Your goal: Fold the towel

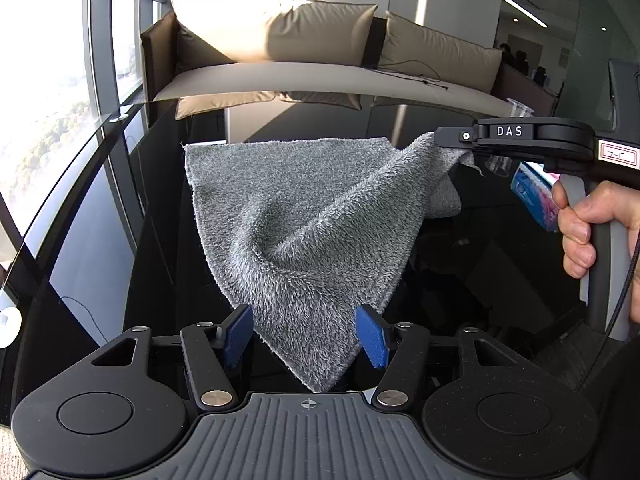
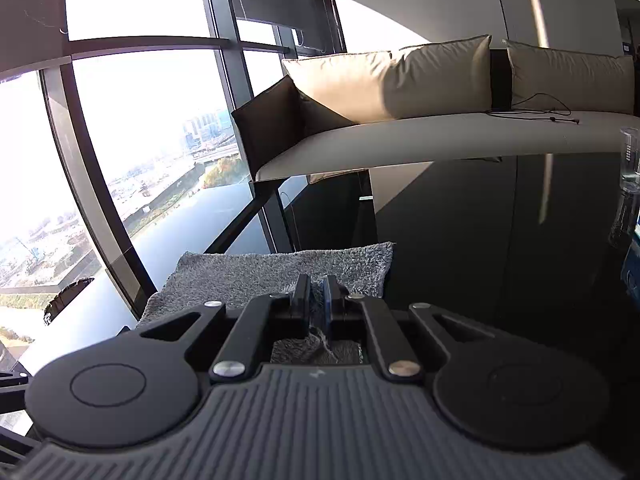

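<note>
One grey, fluffy terry towel (image 1: 304,216) lies rumpled on the glossy black bench (image 1: 120,280), a diagonal ridge running up to its raised far-right corner. The right gripper (image 1: 440,136), lettered "DAS", is clenched on that corner. The left gripper (image 1: 306,334) stands released, its two blue pads (image 1: 372,340) apart on either side of the near corner. Two beige cushions (image 1: 280,28) sit on the sofa behind.

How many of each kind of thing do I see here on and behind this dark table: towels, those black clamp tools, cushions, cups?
Fluffy grey towel: 1
Black hand-held grippers: 2, the left gripper and the right gripper
Beige sofa cushions: 2, one beside the other
Clear plastic cup: 1
Total: 6
</note>
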`<state>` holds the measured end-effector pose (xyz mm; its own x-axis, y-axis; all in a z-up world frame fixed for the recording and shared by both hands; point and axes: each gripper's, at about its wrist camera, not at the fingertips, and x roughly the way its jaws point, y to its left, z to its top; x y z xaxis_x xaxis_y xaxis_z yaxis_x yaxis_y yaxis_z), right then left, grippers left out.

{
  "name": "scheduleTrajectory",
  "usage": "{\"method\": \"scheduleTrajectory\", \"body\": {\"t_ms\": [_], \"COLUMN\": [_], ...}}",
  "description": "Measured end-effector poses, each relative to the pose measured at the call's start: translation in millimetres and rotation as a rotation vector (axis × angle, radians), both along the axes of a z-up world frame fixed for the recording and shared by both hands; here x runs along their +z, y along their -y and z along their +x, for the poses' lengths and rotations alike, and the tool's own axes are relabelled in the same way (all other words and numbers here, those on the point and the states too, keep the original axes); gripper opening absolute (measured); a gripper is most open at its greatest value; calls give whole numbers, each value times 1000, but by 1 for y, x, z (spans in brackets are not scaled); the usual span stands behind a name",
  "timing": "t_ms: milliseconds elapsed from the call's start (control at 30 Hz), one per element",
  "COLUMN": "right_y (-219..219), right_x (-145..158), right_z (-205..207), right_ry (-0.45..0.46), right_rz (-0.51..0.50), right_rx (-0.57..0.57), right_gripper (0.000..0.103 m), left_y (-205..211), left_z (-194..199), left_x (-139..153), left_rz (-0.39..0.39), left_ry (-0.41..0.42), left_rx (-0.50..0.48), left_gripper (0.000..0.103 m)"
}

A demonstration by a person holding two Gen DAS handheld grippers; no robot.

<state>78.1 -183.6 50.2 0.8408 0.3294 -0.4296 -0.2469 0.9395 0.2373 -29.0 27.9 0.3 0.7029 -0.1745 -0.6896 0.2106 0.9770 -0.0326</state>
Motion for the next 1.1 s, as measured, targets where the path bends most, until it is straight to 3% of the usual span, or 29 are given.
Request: {"method": "scheduleTrajectory", "body": {"t_ms": [200,267,433,800,1100], "right_y": [0,0,-1,5,12], "right_x": [-1,-1,-2,2,7], "right_z": [1,0,-1,-3,12], "right_ry": [-1,-1,-1,4,9], "right_rz": [-1,-1,-3,27,92], "right_rx": [-1,-1,-1,-6,-8], "right_gripper": [7,7,7,7,7], "left_y": [8,9,6,-14,-23], "left_z": [-3,-2,3,16,59], "left_x": [-3,-2,-1,17,48], "left_rz": [52,55,34,-63,-130], "left_ry": [17,23,21,80,176], "left_rx": [-28,-34,-33,20,69], "left_gripper": [47,28,7,4,4]}}
